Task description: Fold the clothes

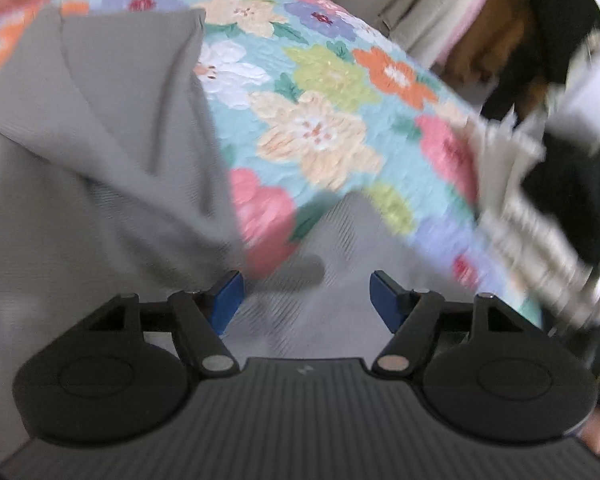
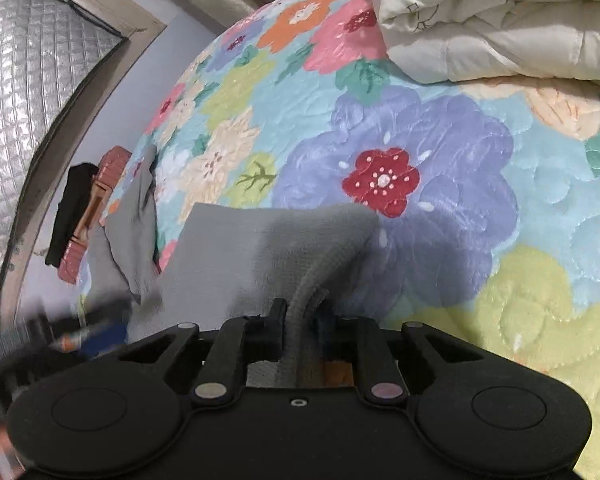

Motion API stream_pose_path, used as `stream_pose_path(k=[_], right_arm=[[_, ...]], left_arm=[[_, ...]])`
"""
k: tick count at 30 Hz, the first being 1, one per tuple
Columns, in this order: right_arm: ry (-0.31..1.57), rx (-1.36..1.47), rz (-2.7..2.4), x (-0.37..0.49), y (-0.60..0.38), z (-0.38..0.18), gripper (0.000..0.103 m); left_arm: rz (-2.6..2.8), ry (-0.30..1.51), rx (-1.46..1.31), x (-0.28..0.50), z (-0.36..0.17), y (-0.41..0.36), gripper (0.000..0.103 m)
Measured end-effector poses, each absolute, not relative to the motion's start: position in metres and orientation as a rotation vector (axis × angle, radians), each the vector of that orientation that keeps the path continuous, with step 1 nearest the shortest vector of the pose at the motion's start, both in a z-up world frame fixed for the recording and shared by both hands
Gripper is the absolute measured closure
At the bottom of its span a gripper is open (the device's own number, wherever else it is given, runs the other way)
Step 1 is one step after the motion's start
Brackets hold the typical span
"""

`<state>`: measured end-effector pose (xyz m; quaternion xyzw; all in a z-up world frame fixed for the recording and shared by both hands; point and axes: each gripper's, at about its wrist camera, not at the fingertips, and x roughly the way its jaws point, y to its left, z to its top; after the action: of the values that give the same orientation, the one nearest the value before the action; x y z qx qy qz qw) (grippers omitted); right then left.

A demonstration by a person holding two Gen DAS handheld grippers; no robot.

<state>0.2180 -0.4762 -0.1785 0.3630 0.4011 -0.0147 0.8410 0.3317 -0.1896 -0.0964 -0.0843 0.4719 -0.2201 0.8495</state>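
**Grey garment pinched on the right, lying loose under the left**

While the right gripper has its jaws drawn together on a bunched ridge of the grey garment, the left gripper stands with its blue-padded fingers wide apart, nothing between them. In the right wrist view the cloth runs from the claw at lower centre up and leftward, its free edge lying across the middle of the frame; a further part trails toward the left edge. In the left wrist view the same fabric fills the left half and lower centre, with a flap hanging or lifted at upper left, and a pale patch lies directly beneath the open fingers. So the right hand holds it and the left is merely over it; any fold would likely turn on carrying the pinched edge across that leftward length.

The garment is a fine ribbed knit, soft and limp, creasing readily. Beneath it lies a quilted floral bedspread, puckered and slightly glossy. A folded cream comforter sits at the right wrist view's upper right. Motion blur smears the left view's right side.
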Motion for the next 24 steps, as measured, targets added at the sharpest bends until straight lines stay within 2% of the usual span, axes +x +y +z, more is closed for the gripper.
stream_pose_path(k=[2,6,11,19,21,24], right_arm=[[0.804,0.65,-0.054,0.206,-0.464,-0.161,0.092],[0.712,0.416,-0.099,0.181,-0.441,-0.125,0.094],[0.867,0.371,-0.179,0.203,-0.442,-0.15,0.094],[0.905,0.321,-0.279,0.214,-0.44,-0.153,0.091],[0.897,0.289,-0.316,0.209,-0.438,-0.15,0.076],[0.852,0.256,-0.378,0.201,-0.439,-0.142,0.07]], left_arm=[[-0.463,0.973,-0.144,0.315,-0.097,-0.179,0.034],[-0.484,0.997,-0.125,0.287,-0.101,-0.159,0.032],[-0.456,1.067,-0.008,0.268,-0.123,-0.157,0.031],[-0.453,1.085,0.053,0.237,-0.126,-0.139,0.027],[-0.45,1.096,0.026,0.233,-0.127,-0.127,0.027],[-0.441,1.126,-0.012,0.232,-0.124,-0.107,0.027]])
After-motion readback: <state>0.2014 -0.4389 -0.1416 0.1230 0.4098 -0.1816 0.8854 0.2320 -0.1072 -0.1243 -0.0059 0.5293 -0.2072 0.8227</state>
